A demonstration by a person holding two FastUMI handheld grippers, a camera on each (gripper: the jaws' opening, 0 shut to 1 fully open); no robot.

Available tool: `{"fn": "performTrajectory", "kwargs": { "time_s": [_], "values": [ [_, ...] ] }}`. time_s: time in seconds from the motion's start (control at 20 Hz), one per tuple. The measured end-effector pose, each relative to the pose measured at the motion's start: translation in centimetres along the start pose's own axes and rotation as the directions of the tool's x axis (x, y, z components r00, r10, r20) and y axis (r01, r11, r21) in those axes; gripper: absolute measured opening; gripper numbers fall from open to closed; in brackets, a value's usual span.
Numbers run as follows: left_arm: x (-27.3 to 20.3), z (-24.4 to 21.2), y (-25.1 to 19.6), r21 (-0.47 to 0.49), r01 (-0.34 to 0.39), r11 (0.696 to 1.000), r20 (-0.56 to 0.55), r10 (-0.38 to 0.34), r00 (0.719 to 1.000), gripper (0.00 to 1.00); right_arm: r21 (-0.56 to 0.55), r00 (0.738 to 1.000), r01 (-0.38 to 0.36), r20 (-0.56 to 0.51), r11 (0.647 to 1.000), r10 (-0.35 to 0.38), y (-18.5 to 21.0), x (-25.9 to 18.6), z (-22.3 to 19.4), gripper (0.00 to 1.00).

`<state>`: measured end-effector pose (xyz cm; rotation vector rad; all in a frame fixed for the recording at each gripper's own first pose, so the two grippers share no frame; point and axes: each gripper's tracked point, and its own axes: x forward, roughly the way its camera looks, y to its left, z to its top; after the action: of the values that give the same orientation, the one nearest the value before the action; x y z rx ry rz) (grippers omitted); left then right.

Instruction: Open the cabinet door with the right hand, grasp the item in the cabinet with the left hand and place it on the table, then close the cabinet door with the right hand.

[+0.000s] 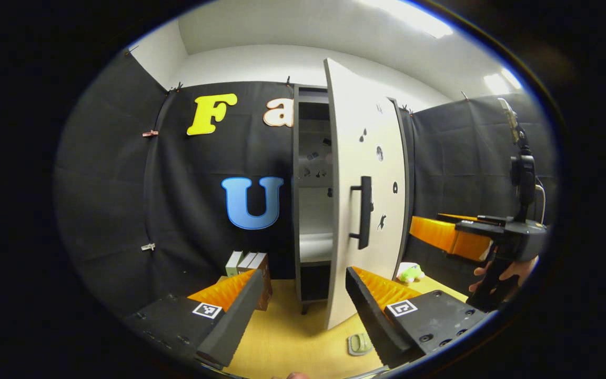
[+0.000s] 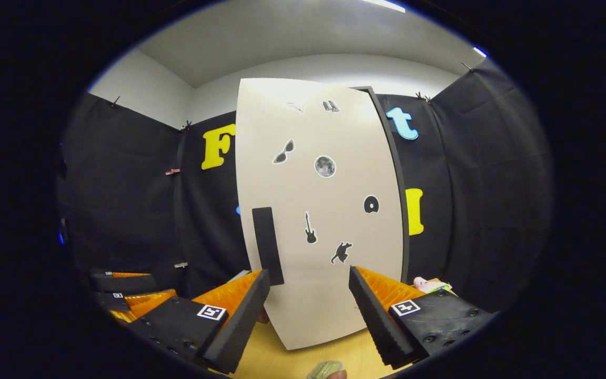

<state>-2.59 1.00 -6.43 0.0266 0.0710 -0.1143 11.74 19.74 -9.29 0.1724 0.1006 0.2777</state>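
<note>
Left hand-held gripper (image 1: 300,305) wide, right hand-held gripper (image 2: 308,302) wide; cabinet door (image 1: 369,195) ajar.

Tall dark cabinet (image 1: 299,210) upright on the table, white stickered door (image 1: 353,158) partly open, black handle (image 1: 364,212)

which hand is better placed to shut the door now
Right. The right tongs hang open directly before the white cabinet door, near its black bar handle. The left tongs face the door's edge and the open cabinet interior.

Cabinet door (image 1: 369,200) ajar; narrow gap into cabinet (image 1: 313,210); door edge blocks right side.
</note>
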Motion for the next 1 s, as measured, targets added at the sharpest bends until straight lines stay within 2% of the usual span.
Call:
{"fn": "performTrajectory", "kwargs": {
  "time_s": [0.35,0.6,0.75,1.0],
  "values": [
    [0.3,1.8,-0.2,-0.006,0.007,1.000,0.038,-0.007,0.999,0.96,-0.020,1.000,0.023,0.021,1.000,-0.022,0.4,-2.0,0.7,0.97],
    [0.2,2.6,-0.7,-0.011,0.021,1.000,0.049,-0.021,0.999,0.98,-0.021,0.998,0.050,0.032,0.999,-0.049,-0.7,-2.6,1.4,0.97],
    [0.3,3.1,-0.4,0.013,0.000,1.000,0.050,0.000,0.999,0.98,-0.038,0.996,0.081,0.043,0.996,-0.079,-1.9,-2.9,1.8,0.97],
    [0.3,3.5,-0.4,-0.001,-0.012,1.000,0.058,0.012,0.998,0.98,-0.086,0.989,0.141,0.056,0.986,-0.137,-3.9,-3.1,1.8,0.97]
  ]
}}
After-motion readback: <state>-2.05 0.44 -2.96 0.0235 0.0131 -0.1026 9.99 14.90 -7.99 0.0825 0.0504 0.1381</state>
